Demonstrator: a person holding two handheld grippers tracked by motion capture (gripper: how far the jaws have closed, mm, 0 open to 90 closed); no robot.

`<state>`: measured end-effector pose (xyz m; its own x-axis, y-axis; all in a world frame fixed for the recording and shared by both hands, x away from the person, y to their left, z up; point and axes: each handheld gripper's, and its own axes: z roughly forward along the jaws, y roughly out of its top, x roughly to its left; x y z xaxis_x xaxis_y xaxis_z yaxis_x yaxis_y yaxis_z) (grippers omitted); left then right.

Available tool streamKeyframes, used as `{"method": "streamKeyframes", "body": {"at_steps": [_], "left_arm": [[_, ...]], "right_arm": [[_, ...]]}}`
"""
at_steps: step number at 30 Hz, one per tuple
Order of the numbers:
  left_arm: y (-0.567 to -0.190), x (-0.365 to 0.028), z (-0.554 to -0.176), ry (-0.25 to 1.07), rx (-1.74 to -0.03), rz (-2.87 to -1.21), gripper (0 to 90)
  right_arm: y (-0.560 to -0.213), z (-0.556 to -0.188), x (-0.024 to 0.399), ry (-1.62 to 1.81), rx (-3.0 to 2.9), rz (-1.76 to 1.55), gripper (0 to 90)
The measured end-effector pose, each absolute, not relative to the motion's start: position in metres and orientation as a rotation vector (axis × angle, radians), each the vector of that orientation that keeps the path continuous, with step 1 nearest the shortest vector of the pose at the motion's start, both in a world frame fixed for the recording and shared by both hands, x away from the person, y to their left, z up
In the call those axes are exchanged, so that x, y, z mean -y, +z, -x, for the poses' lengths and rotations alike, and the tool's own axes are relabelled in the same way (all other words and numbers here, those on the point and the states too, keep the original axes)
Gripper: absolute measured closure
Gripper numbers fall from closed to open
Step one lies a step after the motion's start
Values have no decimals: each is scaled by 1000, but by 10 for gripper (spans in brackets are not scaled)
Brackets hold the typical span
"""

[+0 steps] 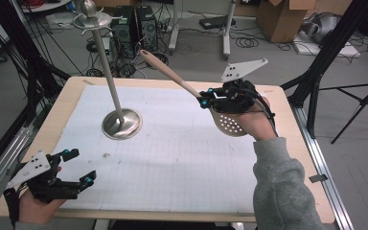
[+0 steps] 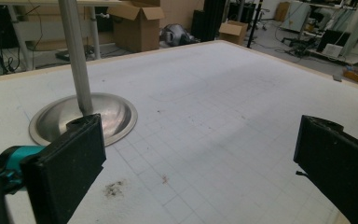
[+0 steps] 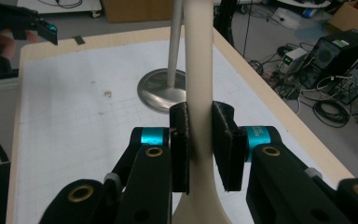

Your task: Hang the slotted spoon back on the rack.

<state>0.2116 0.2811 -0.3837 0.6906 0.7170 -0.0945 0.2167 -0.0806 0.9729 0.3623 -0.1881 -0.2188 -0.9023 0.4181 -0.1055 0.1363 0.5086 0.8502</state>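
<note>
Near us, at the left corner of the tabletop, our left gripper rests low. Its jaws are wide open and hold nothing. In the left gripper view, we see only the white mat between the two black pads.

Farther out, on the right, our right gripper is lifted above the tabletop. Its jaws are squeezed shut on the spoon. This is a pale wooden spoon with holes in its round bowl. The jaws hold it on the neck, just above the bowl. The bowl hangs by the hand, and the long handle points up and to the far left.

Farther still, in the left half of the tabletop, stands the metal stand. It has a round base, a thin pole, and little hooks at the top.

We think the job now is to hang the spoon on a hook. To do it well, we keep a firm squeeze so the spoon cannot slip or spin. We lift the handle tip up to the hooks slowly. We should not bump the pole, because the stand could tip. The left gripper could steady the base.
</note>
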Motion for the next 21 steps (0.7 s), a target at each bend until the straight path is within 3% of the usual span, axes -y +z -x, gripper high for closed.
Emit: {"method": "streamKeyframes", "body": {"at_steps": [21], "left_arm": [[-381,-293,-202,511,-793,-1609,25]], "right_arm": [[-193,-371,157,1412,-2427,-429,784]]}}
